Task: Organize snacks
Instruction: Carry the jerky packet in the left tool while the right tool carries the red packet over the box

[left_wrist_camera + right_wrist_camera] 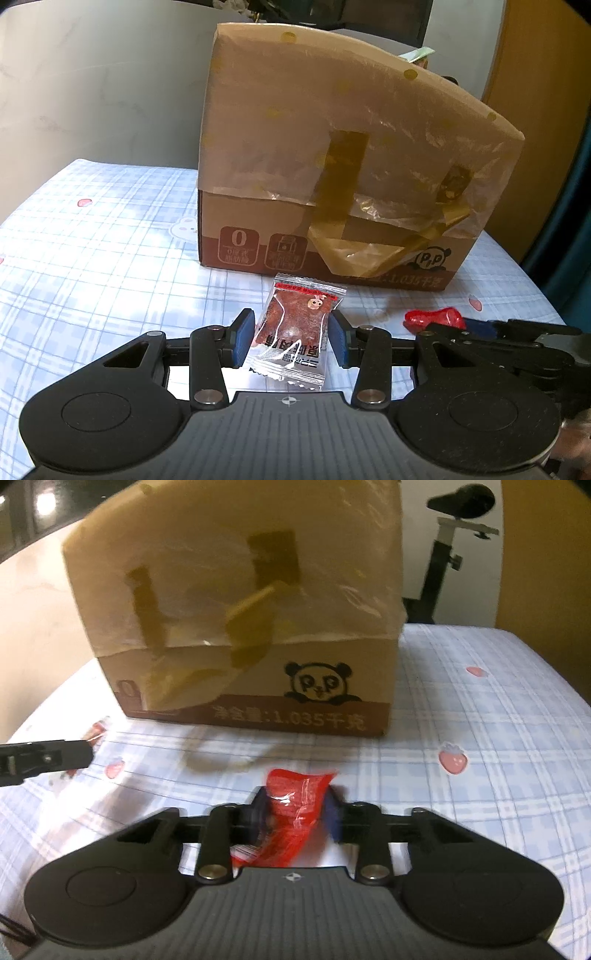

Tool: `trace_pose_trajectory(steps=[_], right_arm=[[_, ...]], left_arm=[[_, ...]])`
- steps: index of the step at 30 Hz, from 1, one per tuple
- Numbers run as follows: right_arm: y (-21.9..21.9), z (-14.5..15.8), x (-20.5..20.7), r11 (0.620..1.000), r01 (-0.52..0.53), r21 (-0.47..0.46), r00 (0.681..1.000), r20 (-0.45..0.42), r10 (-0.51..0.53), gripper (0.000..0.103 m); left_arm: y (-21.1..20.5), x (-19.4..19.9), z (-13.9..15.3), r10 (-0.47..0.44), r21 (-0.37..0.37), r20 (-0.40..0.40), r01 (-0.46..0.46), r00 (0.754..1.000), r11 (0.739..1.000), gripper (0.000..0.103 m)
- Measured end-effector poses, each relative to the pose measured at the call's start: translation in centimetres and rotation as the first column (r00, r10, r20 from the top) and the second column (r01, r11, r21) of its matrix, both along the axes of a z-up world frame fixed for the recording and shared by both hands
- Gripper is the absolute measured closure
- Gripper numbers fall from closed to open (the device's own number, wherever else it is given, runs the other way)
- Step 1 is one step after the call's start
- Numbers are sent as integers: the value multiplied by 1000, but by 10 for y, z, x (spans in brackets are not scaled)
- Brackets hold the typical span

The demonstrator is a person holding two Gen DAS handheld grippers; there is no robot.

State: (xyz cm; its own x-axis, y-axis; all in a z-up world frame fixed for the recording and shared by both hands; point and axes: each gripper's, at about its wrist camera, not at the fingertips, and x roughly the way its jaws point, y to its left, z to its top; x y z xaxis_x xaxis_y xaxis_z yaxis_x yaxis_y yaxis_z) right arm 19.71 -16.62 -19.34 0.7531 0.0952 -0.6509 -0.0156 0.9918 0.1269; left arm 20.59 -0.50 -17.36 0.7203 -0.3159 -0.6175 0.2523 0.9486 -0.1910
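Note:
A clear snack packet with brown meat inside point(295, 328) lies between the blue pads of my left gripper point(291, 338); the pads stand at its sides and seem to touch it. My right gripper point(297, 816) is shut on a red snack packet point(295, 808), which also shows in the left wrist view point(434, 319) beside the right gripper's fingers point(480, 328). A tall cardboard box point(332, 155) with brown tape and a panda print stands just behind both packets; it also shows in the right wrist view point(240, 609).
The table carries a blue plaid cloth with strawberry prints point(480, 738). My left gripper's finger point(48, 760) reaches in at the left of the right wrist view. A black stand point(443, 554) rises behind the table on the right.

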Motion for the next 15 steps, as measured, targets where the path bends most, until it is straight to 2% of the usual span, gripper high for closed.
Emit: trace_pose_trajectory(steps=[4,8,15], right_arm=[[3,13,-5,999,-27,-19,998,51,28,73],[-4,30,-11,1000,-23,10,994,103,22,73],[-28,89,-26,997,-8,74,964,265,-12,73]], left_arm=[[1,-1,4,3,-4,7,-3,1000,1000,57],[1,-1,14,0,-5,34,0,999,1000,57],[8,-1,58,-8,-24,148,12,989,1000,57]])
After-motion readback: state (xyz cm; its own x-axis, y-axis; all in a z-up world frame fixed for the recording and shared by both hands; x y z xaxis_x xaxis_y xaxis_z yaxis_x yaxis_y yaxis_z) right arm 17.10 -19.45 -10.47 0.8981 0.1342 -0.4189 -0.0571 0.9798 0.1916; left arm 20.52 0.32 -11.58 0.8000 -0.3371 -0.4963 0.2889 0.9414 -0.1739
